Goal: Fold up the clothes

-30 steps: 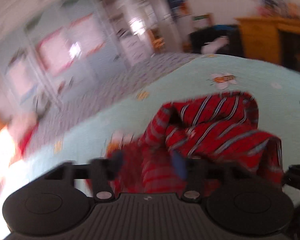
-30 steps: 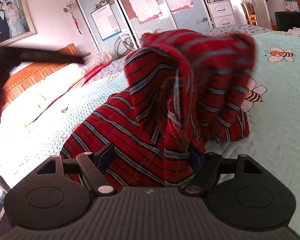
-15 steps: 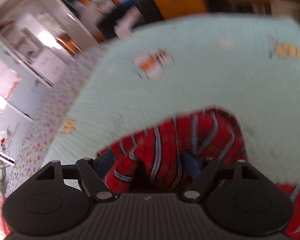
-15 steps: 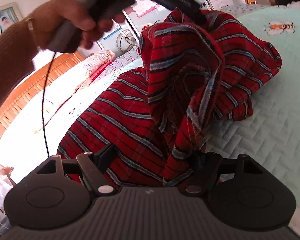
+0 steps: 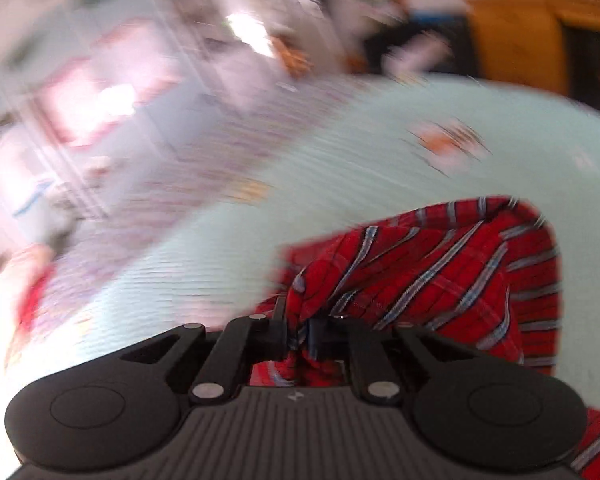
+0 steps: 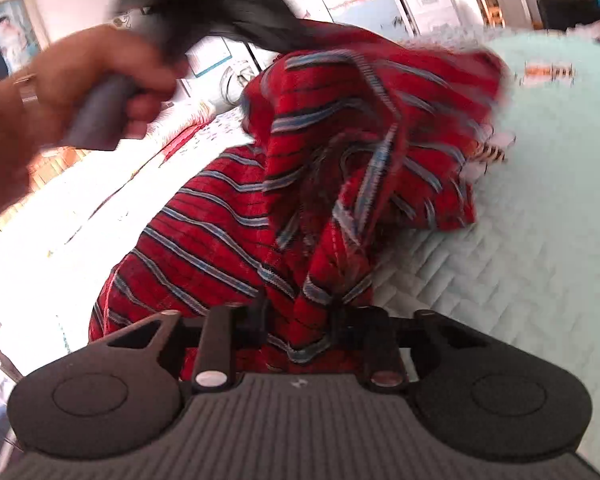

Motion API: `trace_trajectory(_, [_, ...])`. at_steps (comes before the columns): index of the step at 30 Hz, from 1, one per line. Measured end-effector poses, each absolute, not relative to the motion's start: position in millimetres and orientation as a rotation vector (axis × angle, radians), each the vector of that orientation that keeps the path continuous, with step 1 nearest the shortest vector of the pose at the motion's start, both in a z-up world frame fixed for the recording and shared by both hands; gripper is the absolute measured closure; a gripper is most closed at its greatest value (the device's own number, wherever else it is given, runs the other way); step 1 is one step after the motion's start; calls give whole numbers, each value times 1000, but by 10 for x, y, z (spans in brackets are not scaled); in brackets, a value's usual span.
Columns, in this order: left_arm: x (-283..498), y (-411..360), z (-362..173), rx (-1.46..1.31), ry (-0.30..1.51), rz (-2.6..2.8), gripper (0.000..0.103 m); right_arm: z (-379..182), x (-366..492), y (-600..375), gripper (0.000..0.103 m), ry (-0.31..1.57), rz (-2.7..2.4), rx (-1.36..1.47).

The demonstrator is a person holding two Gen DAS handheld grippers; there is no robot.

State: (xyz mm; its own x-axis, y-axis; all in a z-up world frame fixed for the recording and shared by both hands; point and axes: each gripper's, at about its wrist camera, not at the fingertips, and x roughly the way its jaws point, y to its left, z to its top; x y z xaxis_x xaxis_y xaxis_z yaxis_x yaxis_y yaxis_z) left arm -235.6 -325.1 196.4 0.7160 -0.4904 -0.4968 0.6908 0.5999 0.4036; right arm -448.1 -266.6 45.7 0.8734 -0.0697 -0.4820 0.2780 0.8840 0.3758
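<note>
Bunching between the two fingers of the left gripper (image 5: 299,330) is a fold of the red striped shirt (image 5: 440,276); its jaws have just been closing and now stand nearly together, pinched on that fold; from the pinch the cloth rises and spreads to the right and slightly away, over the pale green bedspread (image 5: 340,168); the far side of that view is smeared by motion, so the cupboards and the yellow wooden furniture behind the bed are only blurs.

From the right wrist view the right gripper (image 6: 296,326) has a thicker gather of the same shirt between its fingers; its jaws have also just been closing and are clamped on the cloth, which fills the gap between them; the shirt climbs straight up from this grip in a twisted column, then drapes left and near over the bed in a flat striped panel, and right in a loose hanging flap that ends just above the bedspread; at the top of the column the cloth runs up to the dark blurred body of the left gripper (image 6: 236,12), which is gripped by the person's left hand (image 6: 100,76) with a brown sleeve (image 6: 0,152) behind it; so the shirt hangs lifted between the two tools, its lower left part lying on the bed; a framed photograph (image 6: 8,36) hangs on the far left wall.
</note>
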Motion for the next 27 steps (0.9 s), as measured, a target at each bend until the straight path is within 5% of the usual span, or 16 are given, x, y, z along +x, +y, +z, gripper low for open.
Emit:
trace_trajectory(14, [-2733,-982,3316,387,119,-367,94,2561,-3877,-2526,90,104,-360,-237])
trace_trajectory(20, [-2754,-648,3007,402,216,-352,94,3020,-3773,-2408,90,192,-326,-311])
trace_trajectory(27, [-2656,-501,2119,443,504,-426,88,2712,-3538,-2155,90,331,-333,-369])
